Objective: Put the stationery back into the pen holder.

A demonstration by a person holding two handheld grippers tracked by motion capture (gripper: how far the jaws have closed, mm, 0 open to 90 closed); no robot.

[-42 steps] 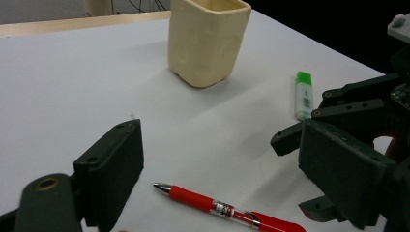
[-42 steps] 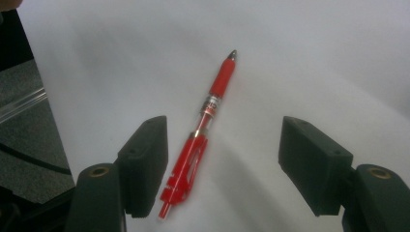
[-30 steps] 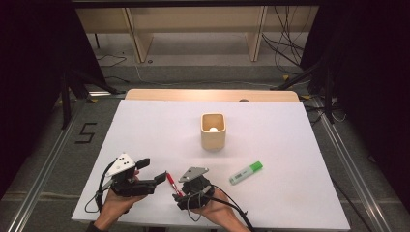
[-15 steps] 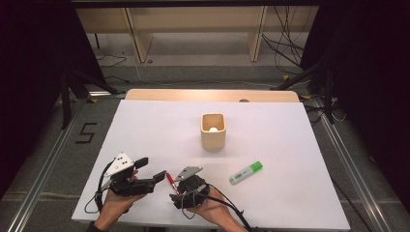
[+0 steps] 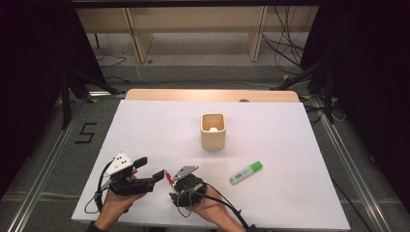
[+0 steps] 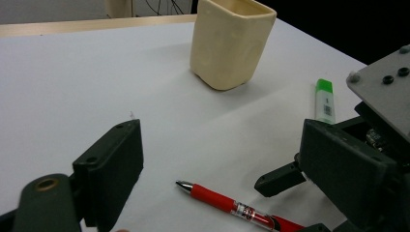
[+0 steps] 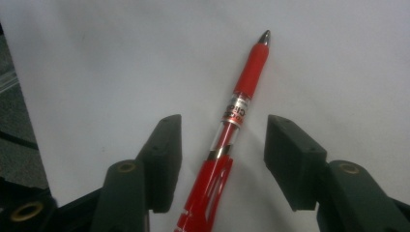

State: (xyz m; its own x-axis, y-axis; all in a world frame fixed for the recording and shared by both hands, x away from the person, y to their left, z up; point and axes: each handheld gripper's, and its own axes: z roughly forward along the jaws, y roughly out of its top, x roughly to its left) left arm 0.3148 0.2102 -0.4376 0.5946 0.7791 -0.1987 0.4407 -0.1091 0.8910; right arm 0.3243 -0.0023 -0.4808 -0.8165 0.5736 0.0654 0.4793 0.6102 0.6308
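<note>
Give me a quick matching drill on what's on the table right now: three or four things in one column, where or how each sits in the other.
1. red pen
2. green highlighter
3. beige cup
4. small white ball

a. inside the cup
b. upright mid-table
c. flat between the right claw's jaws, which have just been closing
d. flat, right of both claws

Pairs: 1-c, 2-d, 3-b, 4-a

Red pen's (image 7: 227,145) rear end cut off
</note>
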